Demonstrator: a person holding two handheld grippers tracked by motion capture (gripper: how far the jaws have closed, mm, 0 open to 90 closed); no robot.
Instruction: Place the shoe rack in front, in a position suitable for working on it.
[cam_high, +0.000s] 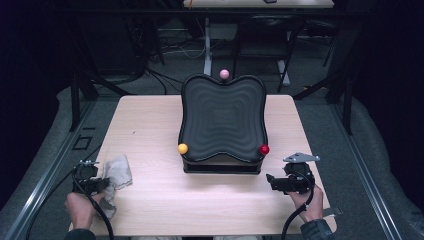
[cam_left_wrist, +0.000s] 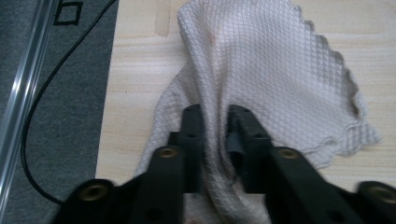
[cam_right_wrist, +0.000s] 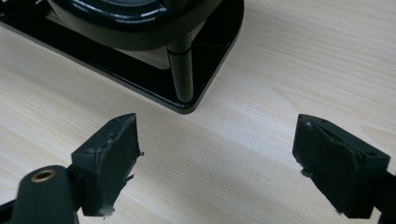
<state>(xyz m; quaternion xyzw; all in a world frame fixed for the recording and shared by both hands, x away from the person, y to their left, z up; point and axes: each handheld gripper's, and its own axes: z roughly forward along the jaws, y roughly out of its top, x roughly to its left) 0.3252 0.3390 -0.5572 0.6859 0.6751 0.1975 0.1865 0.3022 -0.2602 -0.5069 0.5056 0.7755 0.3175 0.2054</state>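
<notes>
The left gripper (cam_left_wrist: 215, 116) has its two black jaws pinched together on a fold of a white cloth (cam_left_wrist: 266, 74). The cloth is a soft waffle-weave fabric with a small diamond grid and a scalloped edge; it bunches into a ridge between the jaws and fans out flat beyond them onto the table. In the high view the cloth (cam_high: 117, 172) lies crumpled near the table's front left corner, just beside the left gripper (cam_high: 102, 185), which the person's left hand (cam_high: 80, 207) holds from below.

The table (cam_high: 150, 125) has a pale wood-grain top with a smooth, matte finish. At its middle stands a black tray (cam_high: 222, 120) of glossy plastic, its outline wavy like a rounded butterfly and its surface ribbed in concentric rings. It rests raised on slim posts above a flat black base. Three small balls sit at its edge: a yellow ball (cam_high: 183, 148) at the front left, a red ball (cam_high: 264, 149) at the front right and a pink ball (cam_high: 224, 74) at the back.

The right gripper (cam_right_wrist: 217, 163) hangs with its jaws wide apart, holding nothing, its rubbery pads scuffed. It hovers over bare wood just in front of the base's rounded corner (cam_right_wrist: 187, 105). In the high view the right gripper (cam_high: 272, 181) sits near the tray's front right corner.
</notes>
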